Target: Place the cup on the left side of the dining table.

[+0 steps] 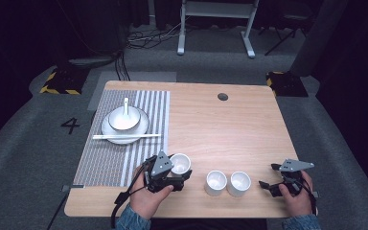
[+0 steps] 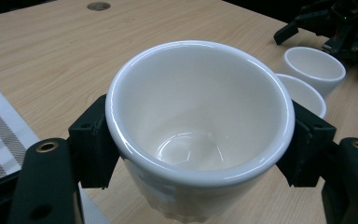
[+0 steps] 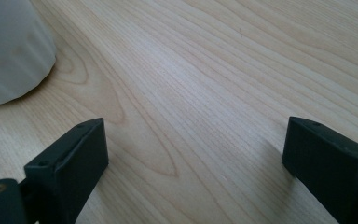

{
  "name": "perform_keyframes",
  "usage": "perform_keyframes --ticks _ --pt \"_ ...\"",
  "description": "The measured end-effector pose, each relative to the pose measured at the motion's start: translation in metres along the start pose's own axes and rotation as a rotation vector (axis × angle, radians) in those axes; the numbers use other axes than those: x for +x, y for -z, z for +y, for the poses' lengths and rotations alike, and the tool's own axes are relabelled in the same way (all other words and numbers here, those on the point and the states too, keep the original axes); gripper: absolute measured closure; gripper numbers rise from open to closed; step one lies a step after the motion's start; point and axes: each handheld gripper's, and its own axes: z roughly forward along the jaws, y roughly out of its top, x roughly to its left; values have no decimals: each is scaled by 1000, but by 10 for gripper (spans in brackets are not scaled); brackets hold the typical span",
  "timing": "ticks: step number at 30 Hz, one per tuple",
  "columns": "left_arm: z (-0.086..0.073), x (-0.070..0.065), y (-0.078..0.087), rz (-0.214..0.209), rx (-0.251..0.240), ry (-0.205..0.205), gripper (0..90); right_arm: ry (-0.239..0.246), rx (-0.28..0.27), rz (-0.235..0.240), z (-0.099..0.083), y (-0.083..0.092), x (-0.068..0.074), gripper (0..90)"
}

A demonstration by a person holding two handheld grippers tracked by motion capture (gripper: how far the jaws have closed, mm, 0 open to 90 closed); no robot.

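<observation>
L gripper (image 1: 179, 173) fingers (image 2: 93, 140) clamp a white cup (image 2: 198, 126) by its sides, w/ two more cups (image 1: 227, 183) beyond them on the bench (image 1: 220, 129). R gripper (image 1: 267, 187) fingers (image 3: 70, 163) spread wide, nothing between, cup just beside.

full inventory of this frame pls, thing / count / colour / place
cups: 3, white; one held in the left tongs at the mat's near right corner, two side by side near the front edge, apart from the tongs
plate: 1, white, on the mat, far left
bowl: 1, white, on the plate
spoon: 1, white, resting in the bowl
chopsticks: 1 pair, white, across the plate's near rim
placemat: 1, grey-and-white striped, left side of the table
table: 1, light wood, with a dark round hole far side
left tongs: black, shut on a cup
right tongs: black, open, right of the cups
</observation>
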Motion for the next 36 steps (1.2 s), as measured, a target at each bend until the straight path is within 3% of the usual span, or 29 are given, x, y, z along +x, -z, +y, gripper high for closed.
perform_keyframes --ticks 8,13,16,19,24,31,36 --pt "7 15 15 40 -34 37 267 0 0 0 0 0 0 69" --pt "13 28 23 97 -36 40 266 0 0 1 0 0 0 69" --pt "18 41 28 177 -16 22 266 1 1 4 0 0 -1 68" --pt "20 51 30 196 -18 43 266 1 1 4 0 0 -1 68" --pt "21 72 32 234 -14 82 267 1 1 4 0 0 -1 68" --pt "21 100 31 297 1 103 266 1 1 4 0 0 -1 68" --pt "18 114 24 301 14 125 266 1 1 4 0 0 -1 68"
